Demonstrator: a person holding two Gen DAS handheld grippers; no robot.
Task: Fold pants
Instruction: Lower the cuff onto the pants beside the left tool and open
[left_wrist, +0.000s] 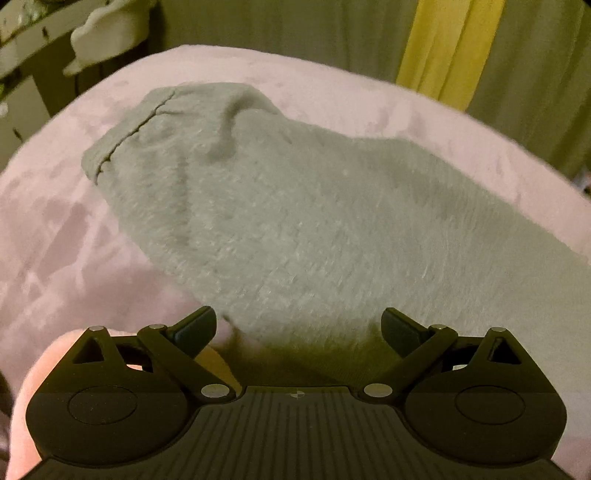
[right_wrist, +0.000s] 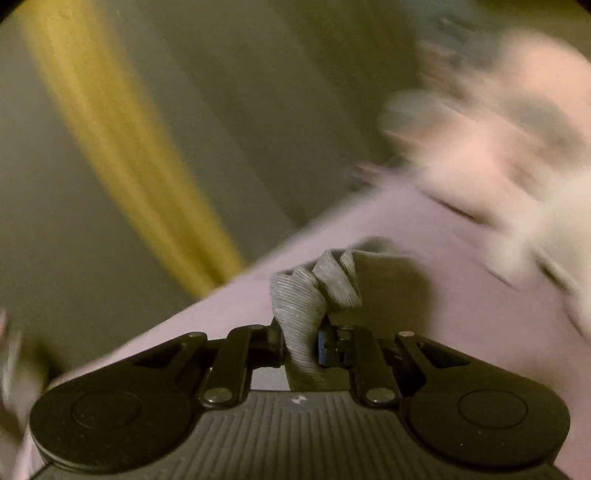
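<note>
Left wrist view: the left gripper (left_wrist: 299, 326) hangs low over a pink blanket (left_wrist: 59, 236), jaws spread wide apart, nothing between them. The grey pants (left_wrist: 295, 221) lie across the blanket straight ahead of the fingers, fuzzy fabric, one end with a stitched seam pointing up-left, the near edge reaching down between the open fingertips (left_wrist: 195, 326); contact there cannot be told. Behind the blanket stands a yellow curtain strip (left_wrist: 443, 48) on a drab wall, and a pale shape on a shelf (left_wrist: 107, 29) at upper left. Right wrist view: heavy motion blur over everything but the tool. The right gripper (right_wrist: 301, 341) has its jaws closed tight on a bunched ribbed grey band of the pants (right_wrist: 314, 291), which pokes up past the fingertips in folds. Only this view shows that pinch; only the left view shows the garment's spread. Pink blanket (right_wrist: 424, 295) beneath, yellow strip (right_wrist: 122, 147) smeared at left, pale blurred mass (right_wrist: 498, 147) at right, unidentifiable. No legible writing or brand in either view.
</note>
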